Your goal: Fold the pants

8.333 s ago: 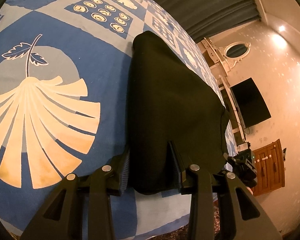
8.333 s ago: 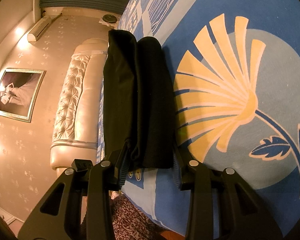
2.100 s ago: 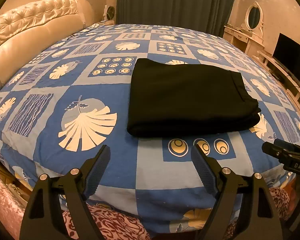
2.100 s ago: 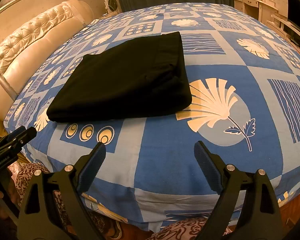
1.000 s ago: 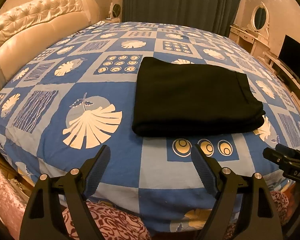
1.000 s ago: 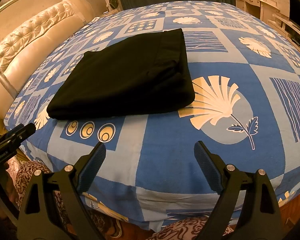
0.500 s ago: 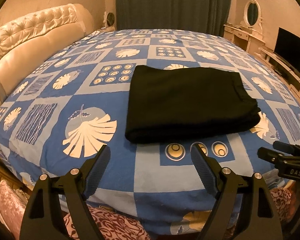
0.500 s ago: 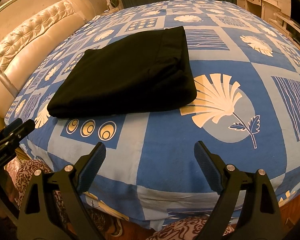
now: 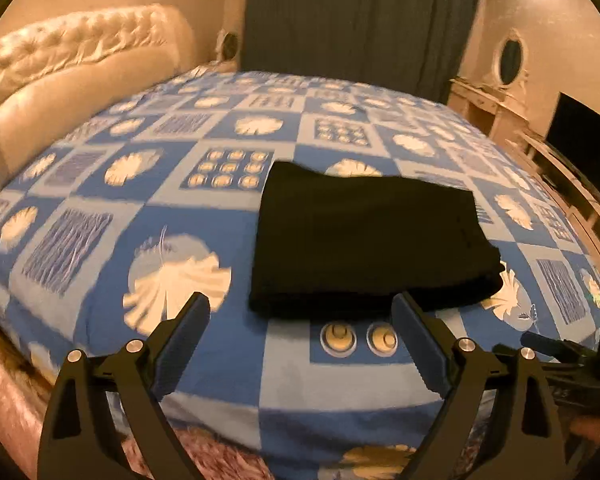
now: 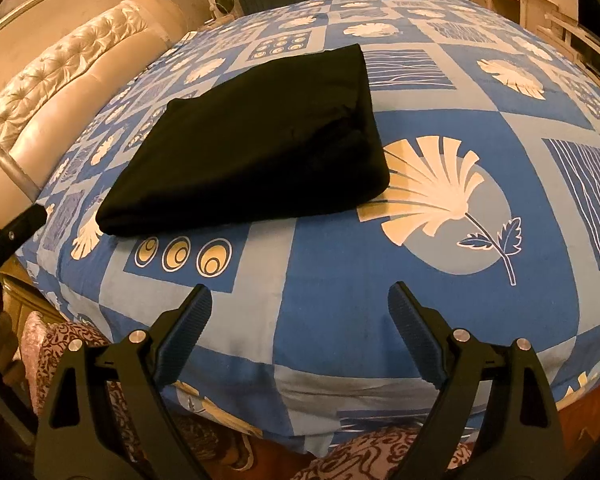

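Note:
Black pants (image 9: 368,236) lie folded into a flat rectangle on the blue patterned bedspread (image 9: 220,360); in the right wrist view the same pants (image 10: 256,140) sit at upper left. My left gripper (image 9: 302,312) hovers off the bed's near edge, short of the pants, its jaws opening with nothing between them. My right gripper (image 10: 300,300) is open and empty too, held over the near edge of the bedspread (image 10: 340,300), to the right of the pants. The right gripper's body (image 9: 572,368) shows at the lower right of the left wrist view.
A cream tufted headboard (image 9: 60,68) runs along the left. Dark curtains (image 9: 360,20) hang behind the bed. A white vanity with an oval mirror (image 9: 510,60) and a dark screen (image 9: 584,140) stand on the right. Patterned fabric (image 10: 60,360) lies below the bed's edge.
The left gripper rose and tilted up, so more of the room shows and the pants sit lower in view. Its jaws spread slightly wider. The right gripper stayed put.

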Available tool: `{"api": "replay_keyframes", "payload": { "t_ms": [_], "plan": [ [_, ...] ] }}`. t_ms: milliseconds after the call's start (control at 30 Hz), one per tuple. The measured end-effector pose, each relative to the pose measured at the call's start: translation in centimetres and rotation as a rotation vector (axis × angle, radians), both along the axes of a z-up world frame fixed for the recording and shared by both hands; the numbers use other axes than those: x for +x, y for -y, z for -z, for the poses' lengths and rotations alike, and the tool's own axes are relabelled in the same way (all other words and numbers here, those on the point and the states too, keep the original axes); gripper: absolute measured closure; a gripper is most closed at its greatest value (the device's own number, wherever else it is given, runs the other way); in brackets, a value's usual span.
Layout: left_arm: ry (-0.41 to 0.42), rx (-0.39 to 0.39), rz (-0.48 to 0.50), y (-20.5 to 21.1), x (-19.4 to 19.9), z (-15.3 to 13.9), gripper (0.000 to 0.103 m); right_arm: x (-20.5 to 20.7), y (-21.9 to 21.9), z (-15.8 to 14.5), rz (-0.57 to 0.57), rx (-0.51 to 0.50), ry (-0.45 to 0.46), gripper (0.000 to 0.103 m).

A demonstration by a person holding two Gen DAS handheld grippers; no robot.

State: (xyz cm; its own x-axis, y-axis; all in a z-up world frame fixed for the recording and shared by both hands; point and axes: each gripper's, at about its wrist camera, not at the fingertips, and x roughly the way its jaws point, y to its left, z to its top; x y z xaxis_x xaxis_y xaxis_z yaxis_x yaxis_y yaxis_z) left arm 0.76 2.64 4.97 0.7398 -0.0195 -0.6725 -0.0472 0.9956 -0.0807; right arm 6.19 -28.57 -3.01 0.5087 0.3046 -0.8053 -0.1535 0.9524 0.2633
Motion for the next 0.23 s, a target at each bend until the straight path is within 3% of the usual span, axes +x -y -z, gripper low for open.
{"api": "replay_keyframes", "payload": {
  "t_ms": [133, 233],
  "plan": [
    [-0.045, 0.008, 0.044, -2.7, 3.2, 0.3, 0.012, 1.1, 1.9, -0.6, 0.034, 0.042, -0.015, 0.013],
    [-0.099, -0.012, -0.009, -7.2, 7.0, 1.8, 0.012, 3.1, 5.2, -1.3, 0.102, 0.041, 0.013, 0.013]
  ]
}}
